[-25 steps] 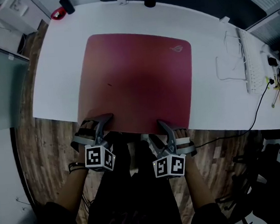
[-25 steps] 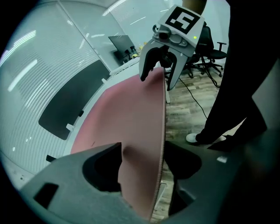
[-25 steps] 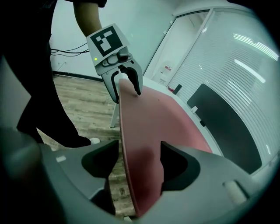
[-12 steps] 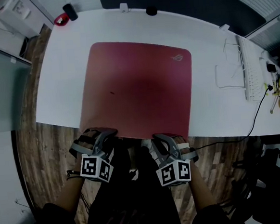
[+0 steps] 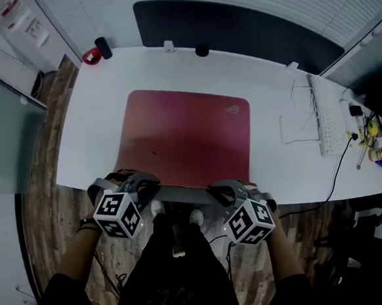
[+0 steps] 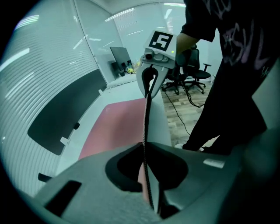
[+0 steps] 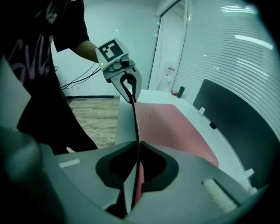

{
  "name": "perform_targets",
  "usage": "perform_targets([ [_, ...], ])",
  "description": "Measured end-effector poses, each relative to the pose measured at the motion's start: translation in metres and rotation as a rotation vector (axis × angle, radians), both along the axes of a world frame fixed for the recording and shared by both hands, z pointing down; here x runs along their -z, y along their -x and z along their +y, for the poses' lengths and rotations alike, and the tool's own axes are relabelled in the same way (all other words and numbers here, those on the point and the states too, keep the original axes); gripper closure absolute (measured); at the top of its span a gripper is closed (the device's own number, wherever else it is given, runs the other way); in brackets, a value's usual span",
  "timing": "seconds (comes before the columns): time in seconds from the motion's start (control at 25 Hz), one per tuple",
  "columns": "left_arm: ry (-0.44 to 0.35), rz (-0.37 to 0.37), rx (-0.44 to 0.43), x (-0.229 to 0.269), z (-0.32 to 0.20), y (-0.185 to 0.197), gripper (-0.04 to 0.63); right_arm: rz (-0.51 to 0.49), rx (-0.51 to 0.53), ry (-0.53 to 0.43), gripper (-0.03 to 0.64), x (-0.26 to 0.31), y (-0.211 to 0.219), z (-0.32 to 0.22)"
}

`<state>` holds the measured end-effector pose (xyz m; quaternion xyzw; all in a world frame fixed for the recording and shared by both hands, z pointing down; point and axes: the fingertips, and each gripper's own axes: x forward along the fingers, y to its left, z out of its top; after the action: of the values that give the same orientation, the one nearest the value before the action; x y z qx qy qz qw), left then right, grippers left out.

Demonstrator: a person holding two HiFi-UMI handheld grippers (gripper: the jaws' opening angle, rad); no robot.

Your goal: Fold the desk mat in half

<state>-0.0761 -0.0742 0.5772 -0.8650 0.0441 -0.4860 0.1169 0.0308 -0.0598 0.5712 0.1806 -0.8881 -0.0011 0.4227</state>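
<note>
Lifted off the worktop [image 5: 281, 164] since a second ago, the near edge of the desk mat [image 5: 183, 139] sits pinched by my left gripper [image 5: 143, 185] and right gripper [image 5: 224, 192], jaws just closed on it; the rest lies flat ahead.

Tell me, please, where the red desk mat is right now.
In the head view, the desk mat lies centred on the white desk, its near corners pinched by the left gripper and right gripper, whose fingers have just closed further on it.
</note>
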Motion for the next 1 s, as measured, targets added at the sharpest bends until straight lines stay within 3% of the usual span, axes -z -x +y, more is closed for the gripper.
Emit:
perform_targets([
  [0.24,0.101,-0.012,-0.084,0.029,-0.045,-0.009,0.575,0.022,0.06,0.062,0.589,0.026,-0.009,-0.047],
  [0.52,0.215,-0.016,-0.118,0.045,-0.117,-0.019,0.574,0.076,0.097,0.07,0.589,0.043,-0.019,-0.122],
  [1.0,0.275,-0.072,-0.089,0.017,-0.249,-0.032,0.568,0.186,0.046,0.081,0.589,0.016,-0.031,-0.249],
])
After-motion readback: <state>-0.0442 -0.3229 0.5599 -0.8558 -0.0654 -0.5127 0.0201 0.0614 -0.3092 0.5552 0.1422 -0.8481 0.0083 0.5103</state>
